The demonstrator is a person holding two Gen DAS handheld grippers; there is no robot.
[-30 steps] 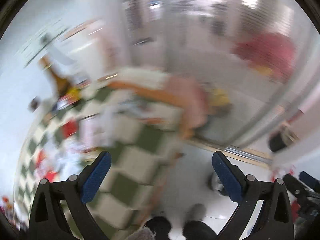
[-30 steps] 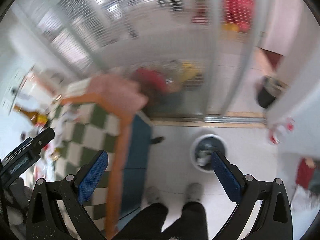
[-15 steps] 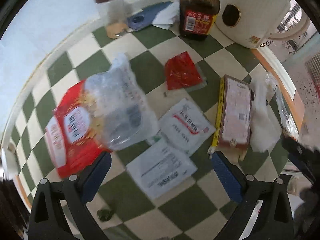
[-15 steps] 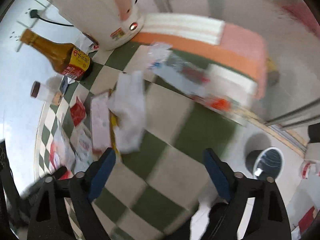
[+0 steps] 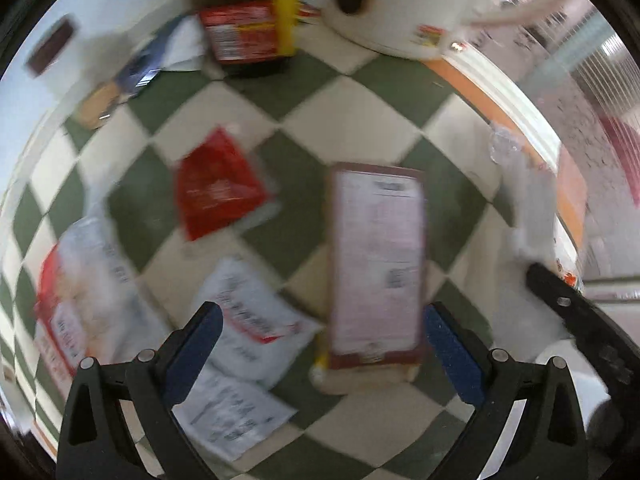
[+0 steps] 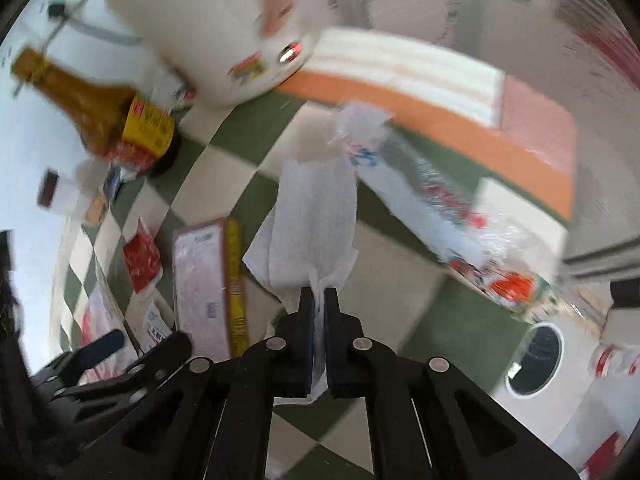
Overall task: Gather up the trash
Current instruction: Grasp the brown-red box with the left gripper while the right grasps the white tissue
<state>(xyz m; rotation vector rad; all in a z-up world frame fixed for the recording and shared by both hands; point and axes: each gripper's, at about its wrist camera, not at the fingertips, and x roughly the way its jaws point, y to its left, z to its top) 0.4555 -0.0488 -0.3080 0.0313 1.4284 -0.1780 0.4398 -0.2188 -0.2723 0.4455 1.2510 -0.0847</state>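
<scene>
My right gripper point(image 6: 319, 304) is shut on a white paper towel point(image 6: 312, 224) and holds it over the green-and-cream checked table. My left gripper point(image 5: 320, 344) is open and empty, low over the table, its jaws to either side of a flat pink-and-maroon box point(image 5: 376, 264); that box also shows in the right wrist view point(image 6: 204, 284). A red sachet point(image 5: 216, 188), white packets point(image 5: 256, 328) and a red-and-clear bag point(image 5: 84, 304) lie to the left of the box. A clear printed wrapper point(image 6: 432, 204) lies near the table's orange edge.
A brown sauce bottle point(image 6: 96, 116), a white rice cooker point(image 6: 216, 28) and a small jar point(image 6: 52, 188) stand at the back by the wall. A round bin point(image 6: 534, 360) stands on the floor beyond the table's edge.
My right gripper was open and has shut on the paper towel. My left gripper has moved right and closer to the table, over the flat box. Earlier both views swung from the room onto the table.
</scene>
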